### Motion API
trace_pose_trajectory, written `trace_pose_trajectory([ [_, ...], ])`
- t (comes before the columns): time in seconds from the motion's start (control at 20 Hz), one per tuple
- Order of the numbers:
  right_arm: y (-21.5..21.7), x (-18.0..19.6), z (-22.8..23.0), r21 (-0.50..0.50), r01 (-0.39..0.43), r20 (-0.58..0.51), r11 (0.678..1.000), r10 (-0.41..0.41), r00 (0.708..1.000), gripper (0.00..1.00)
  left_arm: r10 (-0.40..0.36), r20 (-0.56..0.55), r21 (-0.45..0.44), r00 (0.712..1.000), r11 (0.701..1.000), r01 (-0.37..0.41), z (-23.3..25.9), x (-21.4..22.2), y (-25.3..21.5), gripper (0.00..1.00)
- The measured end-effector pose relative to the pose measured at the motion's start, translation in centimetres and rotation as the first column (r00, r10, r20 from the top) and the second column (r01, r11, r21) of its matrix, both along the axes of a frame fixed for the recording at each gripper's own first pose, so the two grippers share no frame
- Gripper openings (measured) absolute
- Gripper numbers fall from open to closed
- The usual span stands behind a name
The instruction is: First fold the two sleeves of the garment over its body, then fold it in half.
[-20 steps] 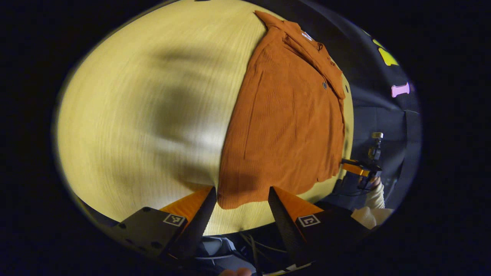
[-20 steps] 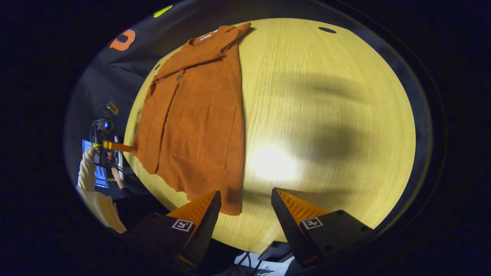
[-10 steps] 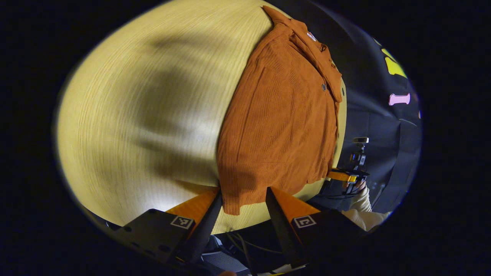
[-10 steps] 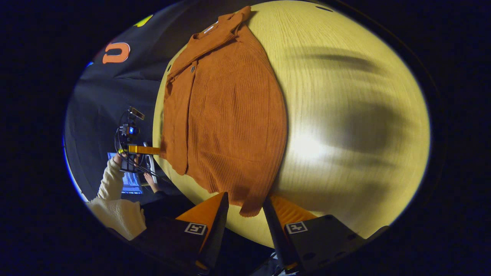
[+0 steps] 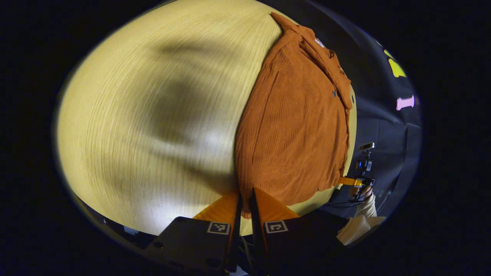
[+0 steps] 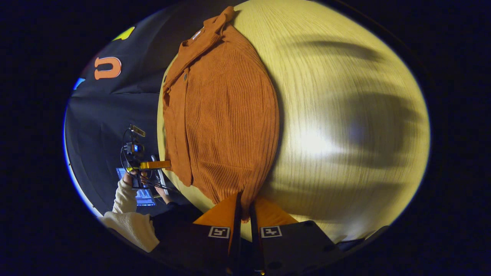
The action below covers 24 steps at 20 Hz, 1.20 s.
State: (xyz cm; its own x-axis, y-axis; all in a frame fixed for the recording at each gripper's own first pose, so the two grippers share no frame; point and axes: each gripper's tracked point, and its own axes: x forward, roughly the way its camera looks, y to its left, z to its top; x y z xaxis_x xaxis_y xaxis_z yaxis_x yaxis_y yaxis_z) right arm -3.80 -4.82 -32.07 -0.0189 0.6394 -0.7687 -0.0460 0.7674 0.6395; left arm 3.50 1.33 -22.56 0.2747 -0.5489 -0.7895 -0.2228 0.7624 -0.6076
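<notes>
**Both grippers pinch the hem of an orange shirt on a round table**

Here, the rust-orange corduroy shirt [image 5: 293, 130] lies flat on the pale wooden table [image 5: 153, 115], its collar [image 5: 307, 40] at the far edge and its hem at the near edge, where I stand. Both sleeves already lie folded in over the body, so the garment reads as one long narrow panel with a dark button [image 5: 334, 93] showing below the collar. In the left gripper view the shirt sits toward the right of the tabletop; in the right gripper view the same shirt [image 6: 226, 126] sits toward the left, its collar [image 6: 209, 32] again far from me.

My left gripper [image 5: 245, 199] is clenched on the near hem at the shirt's left corner, the two fingers drawn together with a fold of cloth caught between them. My right gripper [image 6: 243, 205] is likewise clamped on the near hem at the opposite corner, the fabric running straight down into its closed fingers.

Each camera also catches the other tool at the table's edge: my right gripper [image 5: 355, 181] near the shirt's far corner of the hem in the left gripper view, and my left gripper [image 6: 153, 165] beside the hem in the right gripper view, held by my hand [image 6: 132, 179] in a cream sleeve [image 6: 126, 214]. Soft shadows fall across the bare wood [image 6: 345, 115] beside the shirt.
</notes>
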Motion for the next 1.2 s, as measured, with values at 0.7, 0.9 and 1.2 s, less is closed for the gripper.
trace_pose_trajectory([
  [0.7, 3.1, 0.3, 10.4, 0.17, 0.069, 0.182, 0.983, -0.1, 0.978, 0.07, -0.038, 0.269, 0.207, 0.962, 0.978, -0.019, 6.5, 4.7, -2.6, 0.04],
  [0.9, 5.3, 3.9, 16.5, 0.237, 0.037, 0.291, 0.971, -0.108, 0.951, 0.07, -0.038, 0.392, 0.234, 0.919, 0.97, -0.06, 12.3, 8.4, -1.8, 0.04],
  [1.2, 7.2, 11.5, 23.7, 0.249, 0.004, 0.45, 0.968, -0.119, 0.885, 0.07, 0.072, 0.554, 0.128, 0.829, 0.977, -0.17, 21.8, 17.6, -0.3, 0.04],
])
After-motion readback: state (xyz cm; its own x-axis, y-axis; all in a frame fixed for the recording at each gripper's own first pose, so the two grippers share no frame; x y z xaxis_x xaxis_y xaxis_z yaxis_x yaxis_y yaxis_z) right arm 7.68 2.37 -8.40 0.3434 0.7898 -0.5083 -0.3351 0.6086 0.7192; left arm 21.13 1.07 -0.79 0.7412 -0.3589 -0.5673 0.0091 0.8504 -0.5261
